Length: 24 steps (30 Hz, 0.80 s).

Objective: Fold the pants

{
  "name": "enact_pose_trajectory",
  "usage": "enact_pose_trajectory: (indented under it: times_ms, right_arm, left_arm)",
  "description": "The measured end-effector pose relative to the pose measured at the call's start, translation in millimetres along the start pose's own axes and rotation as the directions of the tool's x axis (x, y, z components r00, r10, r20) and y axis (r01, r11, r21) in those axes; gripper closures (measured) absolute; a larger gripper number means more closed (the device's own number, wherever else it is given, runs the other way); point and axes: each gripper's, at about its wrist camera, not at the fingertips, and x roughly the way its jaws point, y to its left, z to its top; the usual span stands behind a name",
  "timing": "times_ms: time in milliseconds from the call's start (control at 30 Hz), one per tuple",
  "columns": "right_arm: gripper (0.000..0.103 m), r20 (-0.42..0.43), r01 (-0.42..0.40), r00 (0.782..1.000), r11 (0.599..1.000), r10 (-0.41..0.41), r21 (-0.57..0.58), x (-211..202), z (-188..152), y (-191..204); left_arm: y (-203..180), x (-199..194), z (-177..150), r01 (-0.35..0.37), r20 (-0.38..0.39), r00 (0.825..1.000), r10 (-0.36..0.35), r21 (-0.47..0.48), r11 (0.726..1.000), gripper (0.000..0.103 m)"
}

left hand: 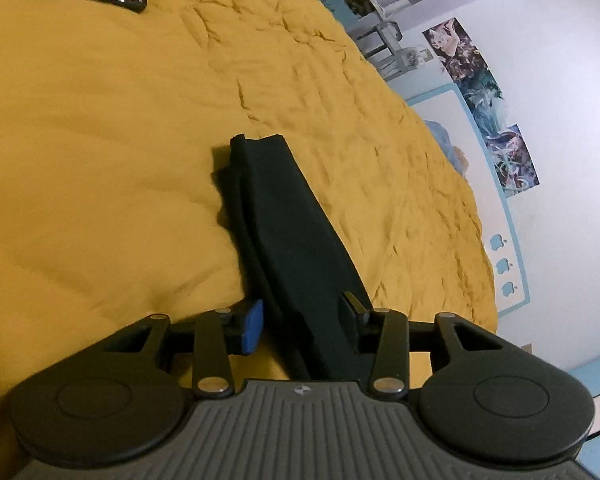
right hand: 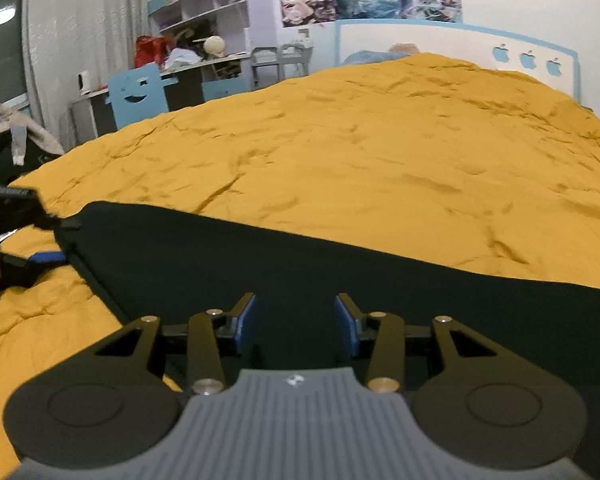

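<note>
Pants (right hand: 340, 280): dark strip flat on your yellow bedspread (right hand: 380, 152) | left gripper (left hand: 300, 322): half open astride its edge, unpinched | right gripper (right hand: 296, 326): half open, empty, above cloth, ready for grasping.

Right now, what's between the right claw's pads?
Only the dark pants showing through the gap of the open right claw, pads not pressing; seen in the right wrist view.

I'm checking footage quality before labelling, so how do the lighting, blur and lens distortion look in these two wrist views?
Left wrist view: dim and warm, strong fisheye bend along the wall, the dark pants show almost no fabric detail, and the left gripper is slightly soft. Right wrist view: brighter, the yellow bedspread bulges from distortion, the far shelves are soft, and the right gripper is fairly sharp.
</note>
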Motion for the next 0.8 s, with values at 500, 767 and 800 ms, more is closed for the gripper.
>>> enact_pose_trajectory:
  times_ms: [500, 767, 800]
  right_arm:
    - [0.063, -0.036, 0.008, 0.999, 0.998, -0.01, -0.057, 18.0, -52.4, 19.8]
    - [0.061, 0.006, -0.065, 0.998, 0.987, 0.065, 0.147, -11.1, -42.1, -15.2]
    - [0.061, 0.018, -0.069, 0.998, 0.983, 0.067, 0.171, -16.3, -41.8, -19.2]
  left_arm:
    - [11.7, 29.0, 16.9, 0.046, 0.08, 0.996, -0.034, -0.157, 0.986, 0.097]
    - [-18.6, 16.3, 16.4, 0.048, 0.107, 0.993, -0.045, -0.03, 0.998, 0.098]
    - [-28.2, 14.3, 15.5, 0.058, 0.113, 0.992, -0.058, 0.002, 0.998, 0.098]
